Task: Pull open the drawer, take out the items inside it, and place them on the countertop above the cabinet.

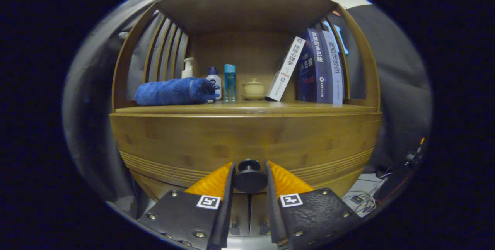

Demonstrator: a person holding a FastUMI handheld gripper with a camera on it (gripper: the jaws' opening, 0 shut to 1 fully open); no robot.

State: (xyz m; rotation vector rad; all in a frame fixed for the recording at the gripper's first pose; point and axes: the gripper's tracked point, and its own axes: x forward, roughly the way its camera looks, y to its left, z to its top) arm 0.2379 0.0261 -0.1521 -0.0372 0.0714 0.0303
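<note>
Warm honey-brown wood grain runs all over the cabinet (247,138), with fine pale grooved lines banding its drawer front (185,167). The round knob (249,176) is matt black. Up on the bench (270,107), at the left, a deep blue towel (174,91); next, a white pump bottle (188,68), a white bottle with a blue cap (213,82), a clear turquoise bottle (229,82), a cream lidded cup (253,87). On the right, a white book (285,68) leans on navy books (315,66).

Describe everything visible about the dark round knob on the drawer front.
The dark round drawer knob is a matte black, mushroom-shaped pull with a flat disc cap over a wider rounded body. It projects from the wooden drawer front, which looks shut, below the countertop shelf. It sits between the gripper jaws, which flank it closely; contact cannot be confirmed.
</note>
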